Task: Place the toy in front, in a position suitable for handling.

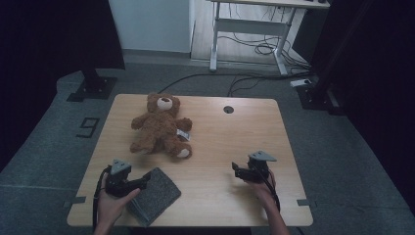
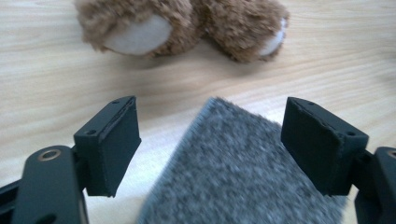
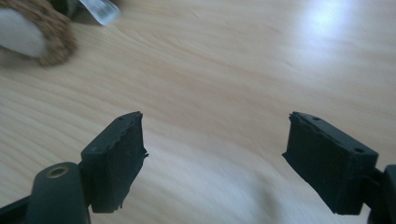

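Overhead, the left gripper [image 1: 145, 180] hovered at the near-left of the pale wooden tabletop [image 1: 220, 142], over the far edge of a folded grey felt cloth [image 1: 159, 196]; the right gripper [image 1: 236, 170] sat near-right, well apart from it. A brown plush teddy bear [image 1: 161, 126] lay far-left. Through the left gripper view, the jaws stood apart, straddling the cloth's corner [image 2: 243, 163] without pressing it, the bear's feet [image 2: 187, 28] beyond. Through the right gripper view, the jaws gaped over bare wood [image 3: 215, 93].
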A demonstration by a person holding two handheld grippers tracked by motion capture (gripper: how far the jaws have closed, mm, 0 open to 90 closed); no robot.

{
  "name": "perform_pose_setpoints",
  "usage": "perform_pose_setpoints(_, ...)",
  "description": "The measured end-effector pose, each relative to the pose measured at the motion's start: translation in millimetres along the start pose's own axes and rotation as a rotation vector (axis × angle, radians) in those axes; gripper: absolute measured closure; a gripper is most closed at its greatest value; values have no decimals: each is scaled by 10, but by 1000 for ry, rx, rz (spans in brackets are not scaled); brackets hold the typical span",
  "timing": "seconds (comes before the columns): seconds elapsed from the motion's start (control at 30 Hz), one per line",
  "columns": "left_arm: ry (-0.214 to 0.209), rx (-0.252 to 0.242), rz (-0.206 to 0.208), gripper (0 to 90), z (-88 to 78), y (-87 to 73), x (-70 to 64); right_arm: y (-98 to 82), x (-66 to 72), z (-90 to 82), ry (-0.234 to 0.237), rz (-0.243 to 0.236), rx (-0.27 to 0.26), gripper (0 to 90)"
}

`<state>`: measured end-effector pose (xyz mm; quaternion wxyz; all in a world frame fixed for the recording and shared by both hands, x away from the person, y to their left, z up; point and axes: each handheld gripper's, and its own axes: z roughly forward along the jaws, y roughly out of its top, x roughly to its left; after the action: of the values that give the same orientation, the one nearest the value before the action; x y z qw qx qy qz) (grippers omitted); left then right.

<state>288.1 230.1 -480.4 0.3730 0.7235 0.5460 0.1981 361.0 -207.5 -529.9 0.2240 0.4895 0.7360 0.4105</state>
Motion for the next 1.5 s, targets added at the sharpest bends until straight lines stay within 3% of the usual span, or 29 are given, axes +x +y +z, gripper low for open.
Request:
perform_pose_setpoints(0.17, 25, -3, -14, 183, 92, 107, 81, 181, 121, 127, 50, -32, -8, 198)
perform_pose_setpoints(0.2, 35, 8, -13, 181, 158, 148, 120, 263, 161, 219, 79, -39, -6, 200)
perform_pose_setpoints(0.27, 36, 15, -22, 172, 194, 165, 140, 302, 183, 267, 84, -44, -5, 200)
perform_pose_setpoints(0.37, 59, 35, -24, 172, 302, 218, 222, 464, 269, 439, 126, -45, -2, 206)
perform_pose_setpoints(0.63, 53, 56, -33, 170, 461, 380, 344, 805, 457, 802, 151, -91, 35, 210)
perform_pose_setpoints(0.77, 60, 55, -32, 170, 549, 493, 401, 893, 547, 1001, 151, -120, 59, 205)
perform_pose_setpoints(0.87, 61, 58, -20, 170, 586, 530, 407, 919, 576, 1076, 170, -95, 58, 205)
perform_pose_setpoints(1.07, 54, 61, -35, 185, 701, 592, 424, 1016, 618, 1258, 206, -62, 48, 219)
perform_pose_setpoints(1.33, 43, 71, -47, 253, 762, 627, 408, 1167, 681, 1494, 216, -69, 31, 261)
perform_pose_setpoints(1.5, 35, 73, -64, 284, 825, 615, 384, 1274, 728, 1678, 257, -70, 20, 289)
